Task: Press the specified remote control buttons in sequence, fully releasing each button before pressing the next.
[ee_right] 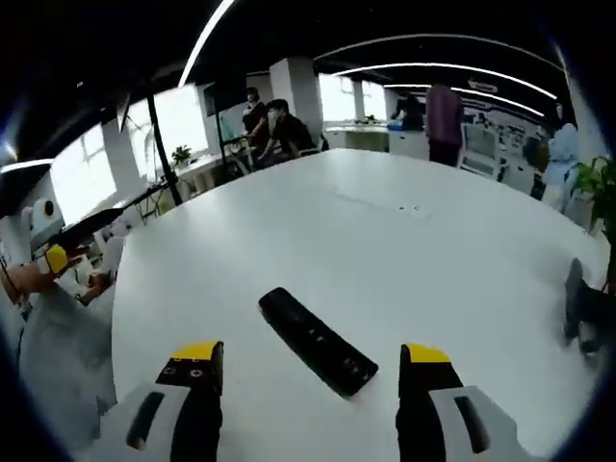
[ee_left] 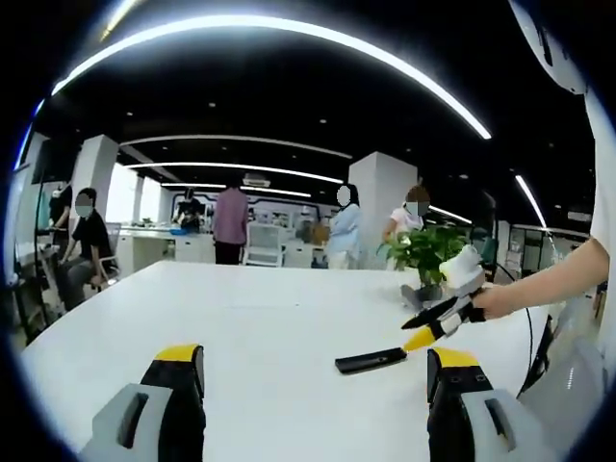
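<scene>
Right gripper (ee_right: 308,361), jaws spread and empty, hovers with the remote (ee_right: 317,341) lying on the table (ee_right: 404,250) between its fingertips; left gripper (ee_left: 316,364) likewise open, remote ahead; close one fingertip squarely over the target button, press, lift fully.

Large glossy white table (ee_left: 289,318); black ceiling with long curved white light strips (ee_left: 289,38); square white pillar (ee_left: 380,207); bright windows (ee_right: 178,120); leafy green potted plant (ee_left: 423,250); white desks (ee_left: 164,248) behind.
</scene>
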Demonstrator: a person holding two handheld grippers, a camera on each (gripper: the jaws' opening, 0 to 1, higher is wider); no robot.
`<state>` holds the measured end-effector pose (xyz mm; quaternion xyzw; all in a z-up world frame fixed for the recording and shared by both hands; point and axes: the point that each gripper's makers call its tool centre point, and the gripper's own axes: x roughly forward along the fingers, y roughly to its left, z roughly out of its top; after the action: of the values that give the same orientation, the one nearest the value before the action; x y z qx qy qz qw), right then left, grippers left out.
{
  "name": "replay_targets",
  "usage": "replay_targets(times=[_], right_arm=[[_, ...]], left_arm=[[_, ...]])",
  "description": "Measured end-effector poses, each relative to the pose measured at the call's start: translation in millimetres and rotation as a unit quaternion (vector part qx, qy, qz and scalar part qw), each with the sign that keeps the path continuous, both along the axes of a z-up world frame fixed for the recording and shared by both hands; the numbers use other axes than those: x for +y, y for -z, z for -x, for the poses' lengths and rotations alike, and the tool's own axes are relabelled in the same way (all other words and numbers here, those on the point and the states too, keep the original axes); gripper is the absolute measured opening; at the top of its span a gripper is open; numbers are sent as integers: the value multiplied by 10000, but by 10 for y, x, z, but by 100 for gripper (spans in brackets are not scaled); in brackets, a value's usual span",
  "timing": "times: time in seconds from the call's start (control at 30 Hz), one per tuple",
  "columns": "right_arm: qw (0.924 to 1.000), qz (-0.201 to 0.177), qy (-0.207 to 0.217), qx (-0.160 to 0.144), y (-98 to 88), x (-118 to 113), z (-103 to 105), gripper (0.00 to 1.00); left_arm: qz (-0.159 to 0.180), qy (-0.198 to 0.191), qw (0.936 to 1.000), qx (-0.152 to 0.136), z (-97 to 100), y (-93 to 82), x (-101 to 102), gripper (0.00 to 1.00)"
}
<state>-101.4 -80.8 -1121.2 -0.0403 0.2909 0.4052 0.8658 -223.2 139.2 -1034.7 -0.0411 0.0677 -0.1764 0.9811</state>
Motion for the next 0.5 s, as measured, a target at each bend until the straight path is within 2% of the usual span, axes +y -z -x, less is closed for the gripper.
replay_targets(times=[0.2,0.23,0.37,0.5], right_arm=[[9968,-366,582,-405,-223,-125,238,84],[9957,-369,635,-568,-278,-153,285,85],[9912,-531,941,-766,-411,-254,434,89],[9878,-582,1191,-813,-473,-351,612,93]], left_arm=[[-30,24,10000,20,-1,28,17,100],[-39,27,10000,23,0,31,17,100],[-62,59,10000,45,6,39,3,100],[-39,40,10000,25,1,24,6,100]])
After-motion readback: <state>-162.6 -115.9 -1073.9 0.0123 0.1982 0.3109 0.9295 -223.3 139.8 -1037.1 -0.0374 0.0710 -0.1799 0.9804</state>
